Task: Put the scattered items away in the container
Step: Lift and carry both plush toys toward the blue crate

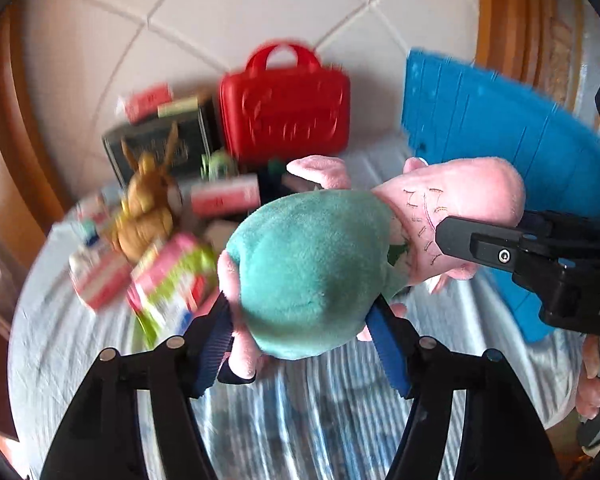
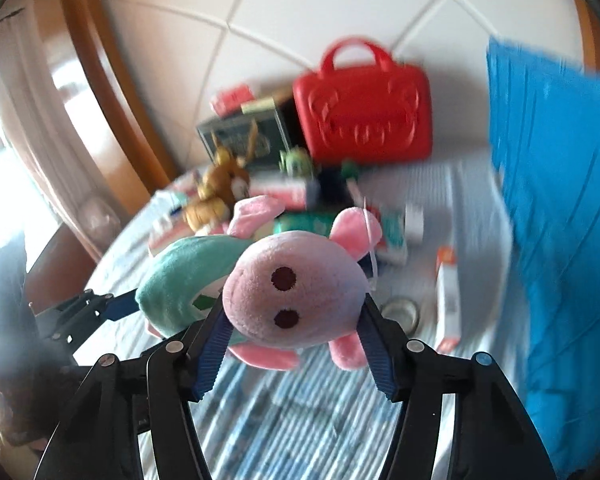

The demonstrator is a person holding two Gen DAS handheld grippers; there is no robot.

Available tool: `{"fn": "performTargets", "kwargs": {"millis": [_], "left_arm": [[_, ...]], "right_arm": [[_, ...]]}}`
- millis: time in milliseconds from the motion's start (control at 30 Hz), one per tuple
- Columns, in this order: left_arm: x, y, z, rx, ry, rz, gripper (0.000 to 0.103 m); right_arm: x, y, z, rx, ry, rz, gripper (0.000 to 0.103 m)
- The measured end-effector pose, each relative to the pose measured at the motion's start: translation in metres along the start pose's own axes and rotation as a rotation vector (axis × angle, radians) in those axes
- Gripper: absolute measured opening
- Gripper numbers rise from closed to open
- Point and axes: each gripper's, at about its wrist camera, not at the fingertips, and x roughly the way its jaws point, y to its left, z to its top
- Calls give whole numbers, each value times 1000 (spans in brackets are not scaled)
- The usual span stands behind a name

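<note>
Both pairs of jaws are clamped on one plush pig (image 1: pixel 312 272): my left gripper (image 1: pixel 300 328) squeezes its teal-dressed body, my right gripper (image 2: pixel 296 332) pinches the pink snout end of its head. It hangs between them, clear of the striped cloth (image 1: pixel 300 412) below. Ahead of the left jaws lie blurred cartons (image 1: pixel 168 284), with a brown stuffed rabbit (image 1: pixel 148 208) beyond them. Farther ahead a red case (image 1: pixel 284 108) stands upright. To the right of both pairs of jaws rises the blue container (image 2: pixel 556 208), close beside the pig's head.
</note>
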Motion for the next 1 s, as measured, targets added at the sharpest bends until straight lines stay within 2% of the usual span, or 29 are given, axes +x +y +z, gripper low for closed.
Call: {"fn": "performTargets", "kwargs": {"millis": [300, 433, 533, 667, 800, 933, 1000], "left_arm": [[-63, -22, 58, 84, -209, -49, 65], [-85, -53, 84, 129, -287, -82, 65], [-92, -86, 106, 152, -311, -110, 65], [-93, -144, 132, 190, -330, -104, 65], [-94, -220, 148, 212, -365, -135, 65], [-85, -290, 157, 218, -349, -162, 65], [-77, -330, 158, 225, -308, -179, 65]], "right_arm": [[-93, 21, 43, -45, -228, -92, 61], [-137, 14, 53, -42, -309, -144, 61], [-169, -3, 61, -45, -359, -196, 61], [-208, -40, 67, -28, -404, -255, 61], [-249, -94, 66, -20, -441, -295, 61], [-288, -158, 60, -18, -447, -331, 61], [-302, -192, 55, -6, -428, -349, 61]]}}
